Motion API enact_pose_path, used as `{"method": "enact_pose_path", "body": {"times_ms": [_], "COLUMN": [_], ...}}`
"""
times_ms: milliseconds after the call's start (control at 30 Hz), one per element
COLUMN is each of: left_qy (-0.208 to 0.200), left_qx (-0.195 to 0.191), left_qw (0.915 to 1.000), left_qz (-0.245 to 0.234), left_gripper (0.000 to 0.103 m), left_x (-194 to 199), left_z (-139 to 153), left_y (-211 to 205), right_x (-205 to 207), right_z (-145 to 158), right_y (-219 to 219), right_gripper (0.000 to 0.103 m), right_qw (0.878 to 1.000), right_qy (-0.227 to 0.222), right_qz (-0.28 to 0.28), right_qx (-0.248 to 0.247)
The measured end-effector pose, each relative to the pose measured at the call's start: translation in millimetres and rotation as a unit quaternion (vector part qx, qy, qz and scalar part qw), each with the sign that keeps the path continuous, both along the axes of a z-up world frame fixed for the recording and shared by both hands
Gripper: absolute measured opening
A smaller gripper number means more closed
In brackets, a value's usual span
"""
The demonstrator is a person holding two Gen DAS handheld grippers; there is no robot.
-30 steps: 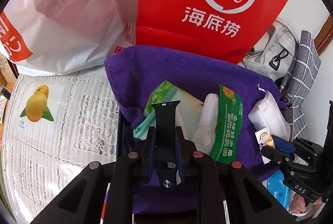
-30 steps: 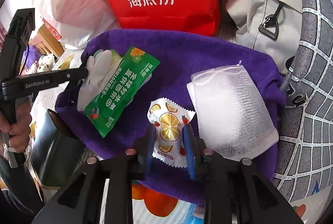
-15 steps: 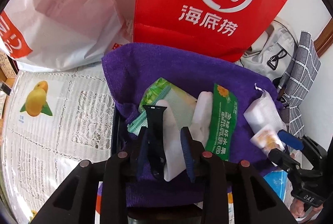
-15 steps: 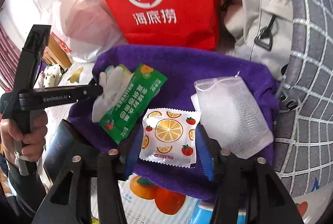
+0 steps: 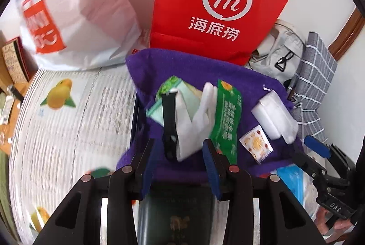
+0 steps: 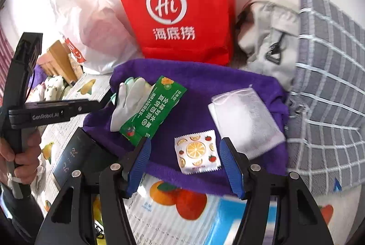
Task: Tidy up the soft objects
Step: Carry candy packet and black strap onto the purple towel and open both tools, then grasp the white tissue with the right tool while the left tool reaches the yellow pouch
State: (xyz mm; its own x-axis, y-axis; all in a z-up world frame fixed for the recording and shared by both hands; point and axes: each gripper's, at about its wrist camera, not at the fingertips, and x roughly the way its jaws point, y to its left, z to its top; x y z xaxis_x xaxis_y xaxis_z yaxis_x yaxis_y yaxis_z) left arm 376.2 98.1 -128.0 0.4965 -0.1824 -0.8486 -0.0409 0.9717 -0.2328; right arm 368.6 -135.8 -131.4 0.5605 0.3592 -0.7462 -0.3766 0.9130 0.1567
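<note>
Backing my left gripper [image 5: 180, 156] straight off, I judge it best to keep its just-opened, spread, empty jaws clear of the black watch strap [image 5: 169, 124] lying limp ahead of the fingertips on the purple towel [image 5: 200, 67]. Right view: my right gripper [image 6: 184, 155], jaws likewise just opened, frames the released, flat, crinkled orange-print sachet [image 6: 197, 153].
</note>
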Motion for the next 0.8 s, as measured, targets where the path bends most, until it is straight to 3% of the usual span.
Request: {"method": "enact_pose_path", "body": {"times_ms": [200,300,400,600,700,800], "left_qy": [-0.011,-0.02,-0.024,-0.034,-0.04,-0.038], "left_qx": [-0.001,-0.005,-0.013,-0.011,-0.012,-0.007], "left_qw": [0.9999,0.9997,0.9995,0.999,0.9988,0.999], "left_qz": [-0.007,-0.012,-0.015,-0.026,-0.025,-0.021], "left_gripper": [0.039,0.039,0.039,0.039,0.039,0.039], "left_x": [-46.7,-73.7,-97.4,-138.3,-160.1,-181.5], "left_z": [13.2,19.8,23.8,28.1,26.2,17.9], "left_y": [-8.1,-14.6,-19.4,-32.5,-34.6,-34.8], "right_x": [-57.7,-85.3,-115.8,-174.9,-199.1,-212.9], "right_z": [11.9,8.8,2.6,-12.7,-25.6,-41.7], "right_y": [-15.5,-20.2,-21.7,-25.1,-26.4,-26.3], "right_gripper": [0.062,0.062,0.051,0.047,0.031,0.03], "right_qw": [0.999,1.0,1.0,1.0,1.0,0.999], "right_qy": [-0.02,-0.009,0.0,0.0,0.012,0.031], "right_qz": [-0.014,-0.012,-0.015,-0.006,0.003,0.006], "right_qx": [0.021,0.026,0.015,0.006,0.005,0.004]}}
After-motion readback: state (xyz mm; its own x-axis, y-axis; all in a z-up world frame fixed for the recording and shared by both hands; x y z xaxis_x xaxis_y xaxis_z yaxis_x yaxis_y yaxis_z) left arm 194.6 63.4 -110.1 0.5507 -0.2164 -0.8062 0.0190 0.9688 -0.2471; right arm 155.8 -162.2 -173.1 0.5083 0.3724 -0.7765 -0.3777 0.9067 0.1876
